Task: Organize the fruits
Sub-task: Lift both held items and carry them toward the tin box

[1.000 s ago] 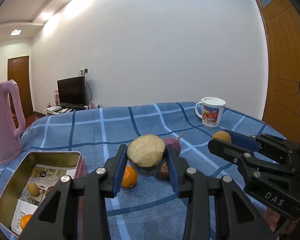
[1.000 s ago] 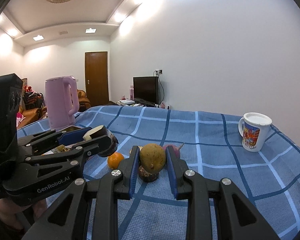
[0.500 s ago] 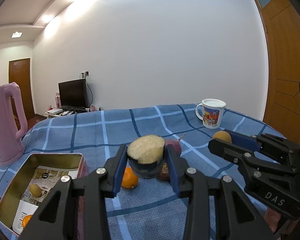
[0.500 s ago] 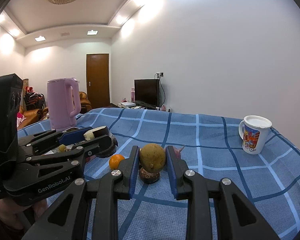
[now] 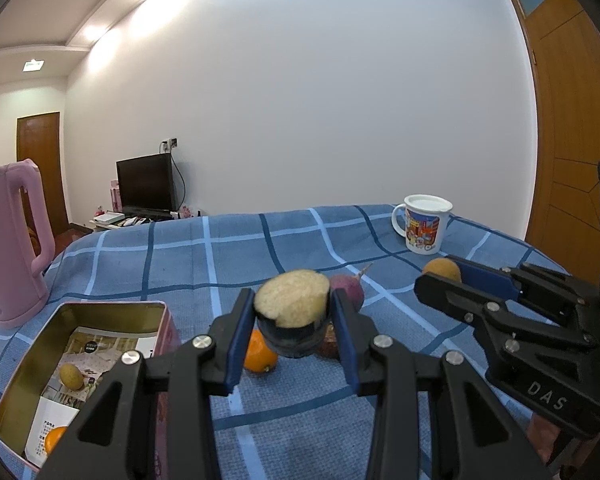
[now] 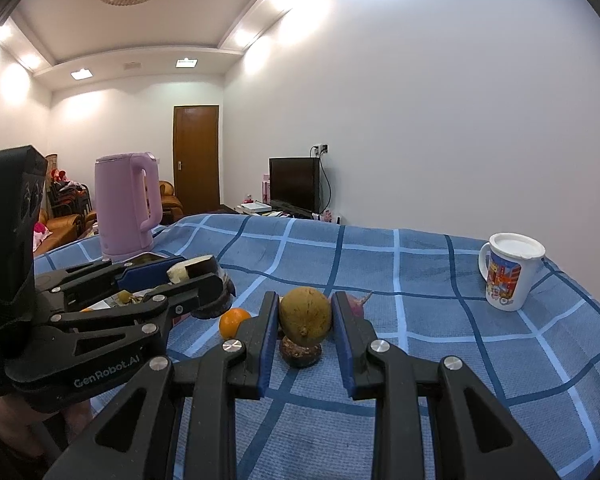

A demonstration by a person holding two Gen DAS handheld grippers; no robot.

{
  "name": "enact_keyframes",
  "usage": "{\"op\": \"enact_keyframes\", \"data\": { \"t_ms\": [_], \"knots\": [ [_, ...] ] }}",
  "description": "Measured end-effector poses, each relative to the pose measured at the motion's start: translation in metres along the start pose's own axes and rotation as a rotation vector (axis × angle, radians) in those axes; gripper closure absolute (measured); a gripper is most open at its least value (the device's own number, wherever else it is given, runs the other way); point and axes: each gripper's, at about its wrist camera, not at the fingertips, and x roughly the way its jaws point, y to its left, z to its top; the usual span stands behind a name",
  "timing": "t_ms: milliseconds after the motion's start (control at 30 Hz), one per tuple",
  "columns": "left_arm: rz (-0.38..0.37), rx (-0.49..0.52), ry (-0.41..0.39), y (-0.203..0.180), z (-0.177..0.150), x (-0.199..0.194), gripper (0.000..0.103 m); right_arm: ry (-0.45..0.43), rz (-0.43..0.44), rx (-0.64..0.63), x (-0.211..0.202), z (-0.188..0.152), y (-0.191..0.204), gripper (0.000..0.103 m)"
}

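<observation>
Left gripper (image 5: 292, 316) clamps a cut dark-skinned fruit piece (image 5: 291, 310), now lifted higher, tin (image 5: 24, 368) sliding lower-left in view. Right gripper (image 6: 305, 322) grips a brown-green fruit (image 6: 305, 315) off the cloth. Both carries underway; orange (image 5: 260, 356) remains on the table.

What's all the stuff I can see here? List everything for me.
Cut dark-skinned fruit: 1, pale flesh, held in left gripper.
Brown-yellow fruit: 1, held in right gripper.
Orange: 1, orange, on cloth beside tin.
Purple-red fruit: 1, on cloth.
Dark brown fruit: 1, on cloth.
Tin: 1, gold inside, left; holds two small fruits.
Kettle: 1, pink, far left.
Mug: 1, white, printed, right.
Tablecloth: 1, blue checked.
Left gripper: black, jaws closed on fruit.
Right gripper: black, jaws closed on fruit.
</observation>
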Motion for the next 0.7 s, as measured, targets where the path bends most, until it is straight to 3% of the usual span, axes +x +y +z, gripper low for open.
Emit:
{"op": "enact_keyframes", "data": {
  "t_ms": [700],
  "knots": [
    [0.01, -0.028, 0.048, 0.017, -0.003, -0.001, 0.063, 0.033, 0.025, -0.026, 0.017, 0.004, 0.016, 0.075]
  ]
}}
